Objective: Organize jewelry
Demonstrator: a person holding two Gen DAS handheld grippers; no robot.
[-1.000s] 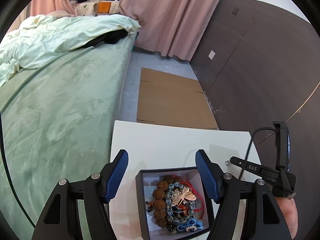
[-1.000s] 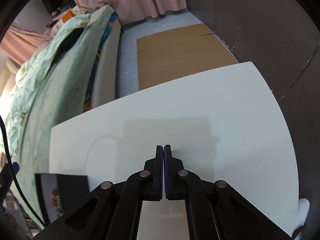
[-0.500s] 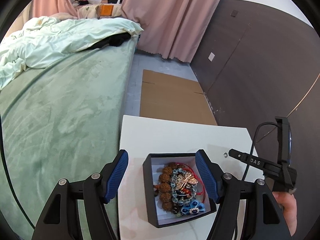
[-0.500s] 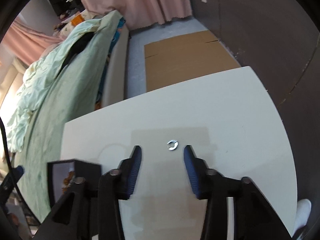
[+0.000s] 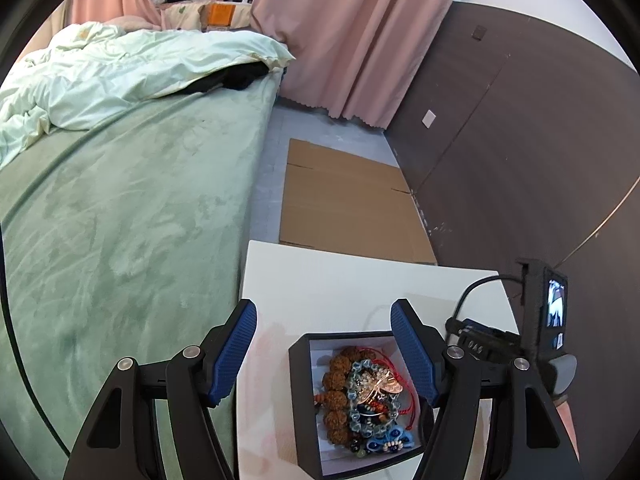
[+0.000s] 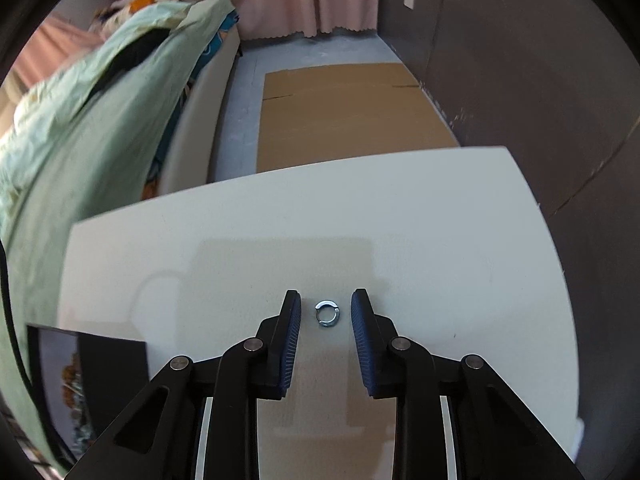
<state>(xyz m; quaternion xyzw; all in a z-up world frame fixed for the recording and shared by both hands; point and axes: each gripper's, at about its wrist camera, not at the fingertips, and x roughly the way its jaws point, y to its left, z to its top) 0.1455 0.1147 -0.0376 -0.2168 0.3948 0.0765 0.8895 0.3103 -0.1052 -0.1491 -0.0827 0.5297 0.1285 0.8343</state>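
A small silver ring (image 6: 327, 313) lies on the white table (image 6: 420, 220), between the blue pads of my right gripper (image 6: 326, 312). Its jaws are closing around the ring, with a gap on each side, and the pads do not touch it. A black jewelry box (image 5: 304, 408) sits near the table's left edge, holding brown bead bracelets (image 5: 335, 396), glassy blue beads and a red cord. My left gripper (image 5: 324, 350) hangs open above the box, its right finger (image 5: 412, 356) over the box's right wall. The same box (image 6: 108, 364) shows at lower left in the right wrist view.
A green bed (image 5: 120, 208) with a pale duvet runs along the table's left side. Flat cardboard (image 5: 348, 204) lies on the floor beyond the table. A dark wall (image 5: 520, 160) stands to the right, pink curtains (image 5: 352, 32) behind. The right hand's device (image 5: 548, 312) stands over the table's right part.
My right gripper opened from shut, letting the ring show on the table, then narrowed around it and came closer. The box has slid rightward in the left wrist view.
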